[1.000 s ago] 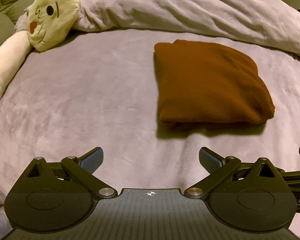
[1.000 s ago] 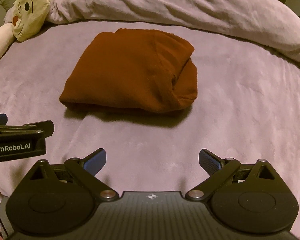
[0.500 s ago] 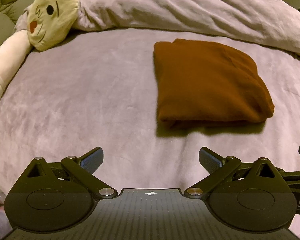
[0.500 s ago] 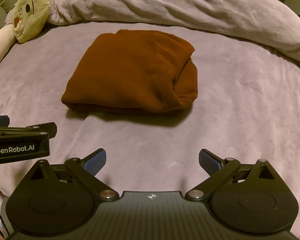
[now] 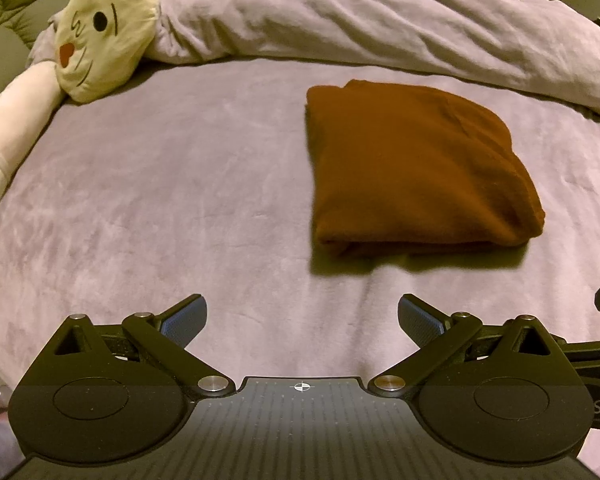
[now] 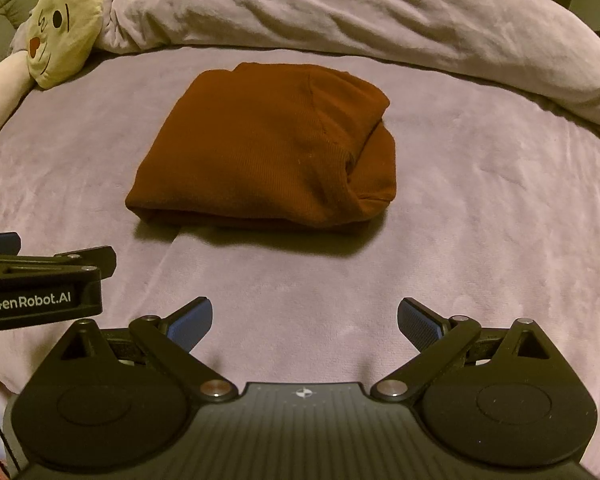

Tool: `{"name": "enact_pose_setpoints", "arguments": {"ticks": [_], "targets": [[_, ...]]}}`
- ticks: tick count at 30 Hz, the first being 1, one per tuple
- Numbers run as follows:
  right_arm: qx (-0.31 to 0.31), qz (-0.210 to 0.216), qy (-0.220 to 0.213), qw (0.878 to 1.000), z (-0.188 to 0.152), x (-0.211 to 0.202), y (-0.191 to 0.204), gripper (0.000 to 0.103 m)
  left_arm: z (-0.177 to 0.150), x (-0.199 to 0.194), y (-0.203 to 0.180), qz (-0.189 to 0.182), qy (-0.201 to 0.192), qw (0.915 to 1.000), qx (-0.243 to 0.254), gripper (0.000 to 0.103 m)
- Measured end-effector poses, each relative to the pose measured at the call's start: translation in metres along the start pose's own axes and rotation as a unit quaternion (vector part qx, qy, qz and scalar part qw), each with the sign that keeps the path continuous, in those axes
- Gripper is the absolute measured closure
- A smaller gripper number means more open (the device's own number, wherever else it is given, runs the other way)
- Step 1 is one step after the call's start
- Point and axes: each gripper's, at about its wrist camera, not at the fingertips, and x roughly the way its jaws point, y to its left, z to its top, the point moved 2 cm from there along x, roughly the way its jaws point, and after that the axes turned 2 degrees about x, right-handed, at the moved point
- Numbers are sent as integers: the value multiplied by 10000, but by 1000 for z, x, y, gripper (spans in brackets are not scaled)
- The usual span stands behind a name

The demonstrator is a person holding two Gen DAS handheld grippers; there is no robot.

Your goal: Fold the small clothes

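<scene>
A rust-brown garment [image 5: 416, 168] lay folded into a thick, compact bundle on a bed [image 5: 180, 200] covered in a lilac plush sheet, its layered edges facing the cameras and a rounded fold bulging at its right end [image 6: 374, 168]. The left gripper [image 5: 302, 316] hovered low over the bare sheet near the bundle's front left corner, its blue-padded fingers [image 5: 184, 318] spread wide and holding nothing, well short of the cloth. The right gripper [image 6: 305, 318] was likewise parted and empty above the sheet just in front of the garment, which sat squarely ahead of it and cast a dark shadow along its near edge. In the right wrist view the left gripper's black body, lettered "GenRobot.AI" [image 6: 32, 303], reached in from the left edge beside the right gripper, apart from the bundle. Behind the garment a rumpled lilac duvet [image 5: 380, 20] was heaped across the far side of the bed, not touching the brown cloth. A cream plush toy [image 5: 104, 32] with a winking stitched face and an orange nose rested against the duvet's left end, its long pale limb [image 5: 12, 128] trailing down the bed's left side, well apart from the folded garment.
</scene>
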Motion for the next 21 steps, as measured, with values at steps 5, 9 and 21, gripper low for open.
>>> {"name": "enact_pose_setpoints", "arguments": {"ticks": [5, 9, 21], "targets": [[19, 8, -20, 10000, 1, -1, -1, 4, 0, -1, 0, 9, -11, 10000, 2, 0], [16, -13, -6, 10000, 2, 0, 0, 4, 0, -1, -1, 42, -3, 10000, 16, 0], [26, -10, -13, 10000, 2, -2, 1, 4, 2, -4, 0, 78, -8, 10000, 34, 0]]}}
